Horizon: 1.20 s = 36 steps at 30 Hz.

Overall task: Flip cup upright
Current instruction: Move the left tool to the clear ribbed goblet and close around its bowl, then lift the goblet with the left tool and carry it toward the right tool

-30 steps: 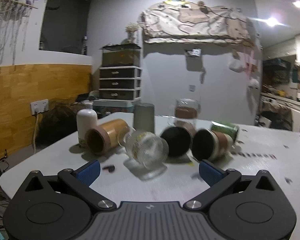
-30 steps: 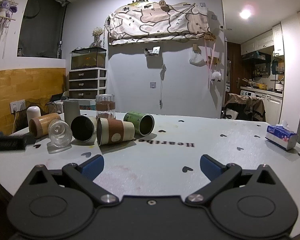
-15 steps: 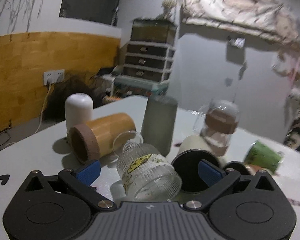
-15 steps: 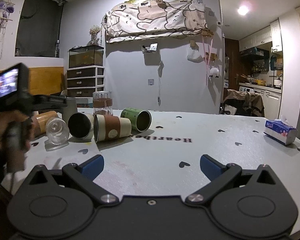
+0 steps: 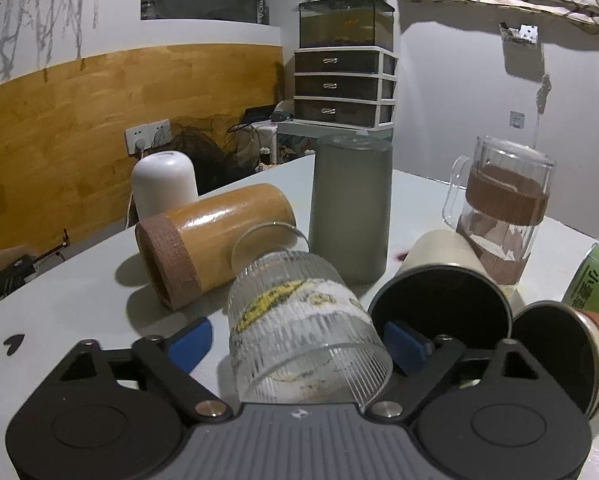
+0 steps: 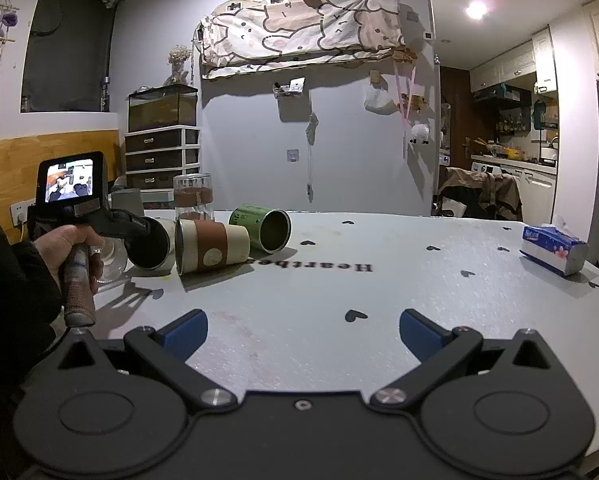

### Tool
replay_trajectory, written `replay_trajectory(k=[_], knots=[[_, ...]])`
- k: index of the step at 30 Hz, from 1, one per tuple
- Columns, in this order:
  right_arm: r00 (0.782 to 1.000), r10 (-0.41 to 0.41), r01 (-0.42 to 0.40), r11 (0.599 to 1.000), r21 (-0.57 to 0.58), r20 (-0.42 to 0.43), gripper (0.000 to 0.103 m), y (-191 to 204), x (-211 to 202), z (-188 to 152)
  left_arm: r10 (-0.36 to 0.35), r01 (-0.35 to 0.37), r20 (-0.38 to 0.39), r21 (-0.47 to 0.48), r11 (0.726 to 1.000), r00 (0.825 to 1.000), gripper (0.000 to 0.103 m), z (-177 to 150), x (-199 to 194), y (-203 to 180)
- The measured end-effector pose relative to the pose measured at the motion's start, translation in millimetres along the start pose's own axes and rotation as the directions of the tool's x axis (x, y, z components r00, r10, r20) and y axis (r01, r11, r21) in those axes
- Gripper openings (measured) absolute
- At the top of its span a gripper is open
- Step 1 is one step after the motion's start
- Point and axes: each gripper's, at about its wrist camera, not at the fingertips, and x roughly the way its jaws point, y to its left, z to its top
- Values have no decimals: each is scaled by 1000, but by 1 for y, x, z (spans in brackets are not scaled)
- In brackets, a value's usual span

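Your left gripper [image 5: 299, 344] body hides the near rim of the ribbed clear glass cup [image 5: 299, 332], so you cannot tell whether its blue pads touch the glass. The green printed can [image 5: 595, 284] is cut off by the left wrist view's right edge. From the right wrist view, your left hand [image 6: 69, 248] covers most of that glass cup.

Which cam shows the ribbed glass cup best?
Left wrist: the ribbed glass cup lies on its side, close and central between the open jaws of the left gripper. Right wrist shows only a sliver behind the hand.
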Motion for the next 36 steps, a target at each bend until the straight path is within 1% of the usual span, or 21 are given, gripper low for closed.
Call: replay_trajectory(k=[2, 8, 11, 14, 18, 22, 29, 36], knots=[[1000, -1, 1, 1000, 4, -1, 103, -2, 0, 0, -14, 14, -9, -20, 1000, 1000, 82, -1, 2, 1], [1000, -2, 2, 1000, 10, -3, 103, -4, 0, -2, -17, 17, 2, -48, 999, 1000, 78, -6, -2, 3], [1000, 1, -1, 1000, 15, -3, 103, -5, 0, -2, -26, 26, 0, -33, 999, 1000, 77, -7, -6, 5], [1000, 7, -7, 1000, 17, -2, 103, -5, 1, -2, -53, 53, 8, -12, 998, 999, 77, -13, -14, 11], [1000, 12, -12, 1000, 21, -4, 103, -6, 2, -2, -115, 115, 23, 16, 993, 993, 77, -26, -30, 25], [1000, 16, -16, 1000, 21, 0, 103, -5, 3, -2, -179, 178, 36, 18, 984, 983, 77, -43, -51, 46], [1000, 25, -25, 1000, 14, 2, 103, -2, 4, -1, -268, 265, 32, 70, 962, 963, 77, -69, -91, 74], [1000, 23, -23, 1000, 21, 7, 103, -2, 2, 0, -368, 357, 39, 175, 918, 929, 77, -99, -130, 93]])
